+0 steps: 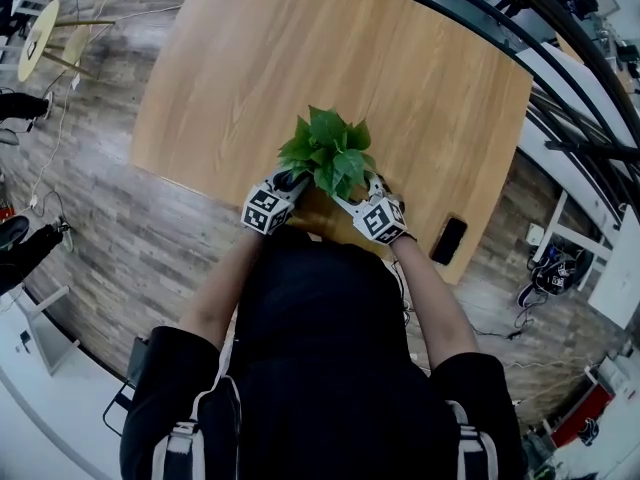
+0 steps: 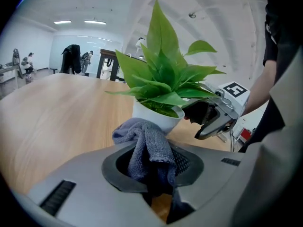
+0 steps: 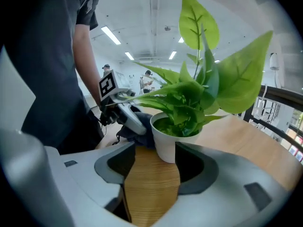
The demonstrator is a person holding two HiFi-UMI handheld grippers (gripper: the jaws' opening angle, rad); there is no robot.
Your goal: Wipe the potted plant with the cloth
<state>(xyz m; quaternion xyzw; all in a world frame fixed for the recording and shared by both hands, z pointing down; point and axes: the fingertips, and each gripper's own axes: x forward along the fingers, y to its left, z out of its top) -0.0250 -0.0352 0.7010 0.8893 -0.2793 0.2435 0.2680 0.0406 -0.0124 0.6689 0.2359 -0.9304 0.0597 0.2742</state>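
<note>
A potted plant (image 1: 328, 154) with broad green leaves stands in a white pot (image 3: 166, 143) near the front edge of the wooden table (image 1: 400, 78). My left gripper (image 2: 151, 157) is shut on a grey cloth (image 2: 146, 143), and the bunched cloth touches the pot's left side. In the right gripper view the cloth (image 3: 138, 126) shows dark beside the pot. My right gripper (image 3: 154, 162) is open, its jaws either side of the pot's base, with a gap on the left. In the head view both grippers, left (image 1: 288, 181) and right (image 1: 363, 191), flank the plant under its leaves.
A black phone (image 1: 448, 240) lies on the table near its front right corner. The table edge runs just under my hands. A railing (image 1: 560, 58) runs along the far right, and cables and chair bases sit on the wood floor at left.
</note>
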